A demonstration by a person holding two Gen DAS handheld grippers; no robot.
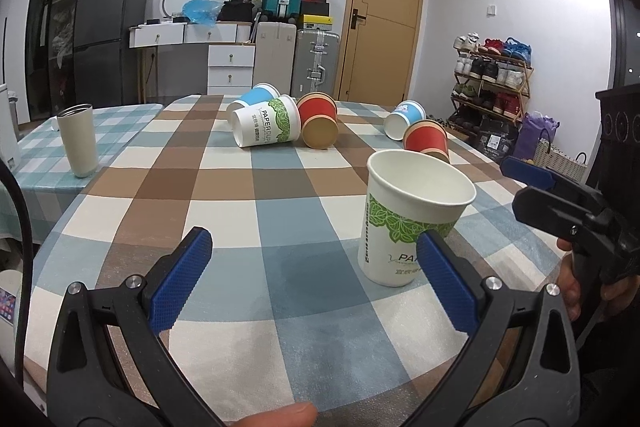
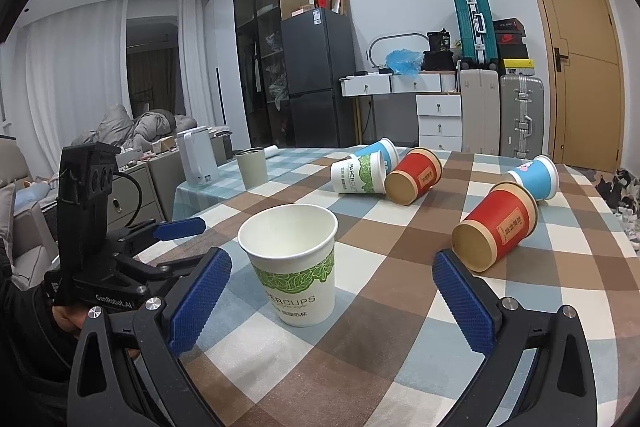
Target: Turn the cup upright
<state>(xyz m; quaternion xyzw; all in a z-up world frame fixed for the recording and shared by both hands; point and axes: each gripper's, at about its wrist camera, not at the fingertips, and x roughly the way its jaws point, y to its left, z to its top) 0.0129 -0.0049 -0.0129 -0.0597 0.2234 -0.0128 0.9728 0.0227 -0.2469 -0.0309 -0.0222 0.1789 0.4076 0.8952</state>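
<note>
A white paper cup with green leaf print stands upright on the checked tablecloth, mouth up; it also shows in the right wrist view. My left gripper is open and empty, the cup just ahead of its right finger. My right gripper is open and empty, the cup just ahead between its fingers, nearer the left one. Several cups lie on their sides: a red one, a blue one, and a far cluster of white, red and blue.
A beige tumbler stands upright at the table's left, beside a white kettle. The right gripper shows at the right edge of the left wrist view. Fridge, suitcases and drawers stand behind the table.
</note>
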